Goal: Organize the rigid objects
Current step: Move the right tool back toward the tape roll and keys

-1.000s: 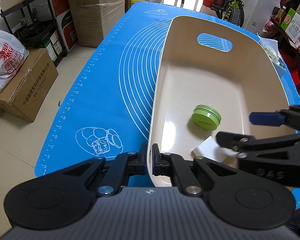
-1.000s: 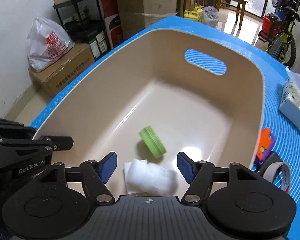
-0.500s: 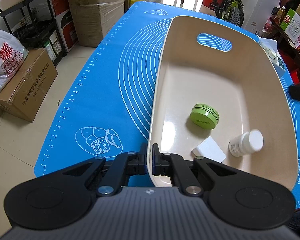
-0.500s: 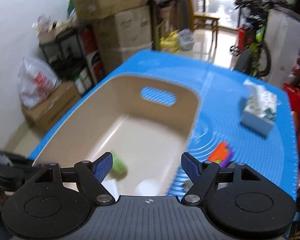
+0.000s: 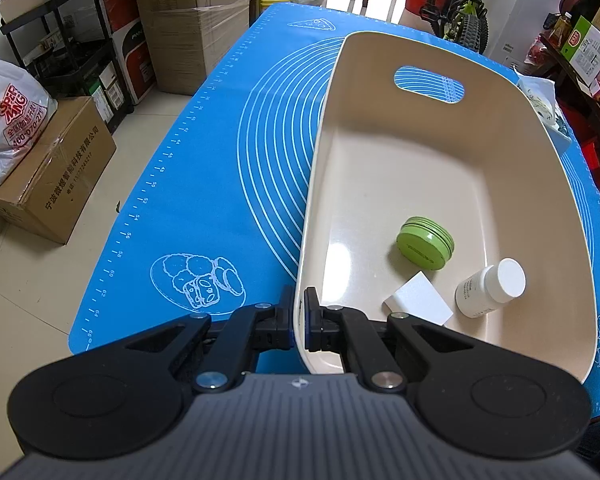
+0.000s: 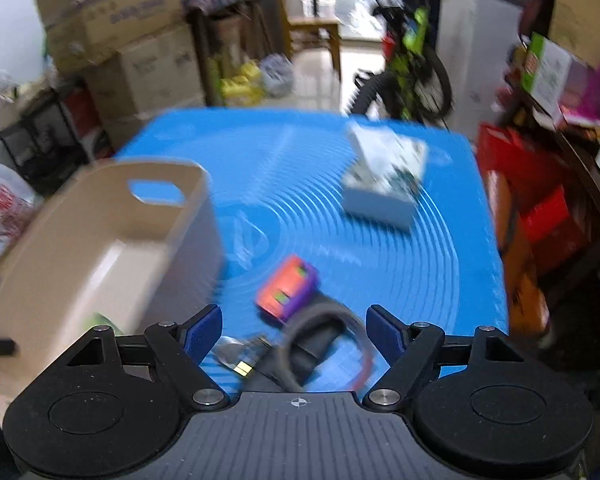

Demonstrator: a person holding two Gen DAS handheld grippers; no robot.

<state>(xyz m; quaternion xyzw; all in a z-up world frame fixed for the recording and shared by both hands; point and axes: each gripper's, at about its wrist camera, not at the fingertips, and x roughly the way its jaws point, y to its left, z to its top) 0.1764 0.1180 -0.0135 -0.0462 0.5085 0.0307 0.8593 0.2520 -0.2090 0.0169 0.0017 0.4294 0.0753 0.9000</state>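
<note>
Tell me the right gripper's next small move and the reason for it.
Probably lower the open right gripper toward the orange-and-purple block just ahead on the mat. It holds nothing, the left gripper pinches the bin rim, and the block lies outside.

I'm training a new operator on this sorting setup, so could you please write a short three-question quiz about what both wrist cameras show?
1. True or false: the left claw is shut on the near rim of the beige bin.
2. How many items lie inside the bin? A) one B) two C) three
3. Fill in: the right claw is ____ and holds nothing.

Key:
1. True.
2. C: the green tin, the white bottle and the white block.
3. Open; it faces the orange-and-purple toy on the blue mat.
</note>
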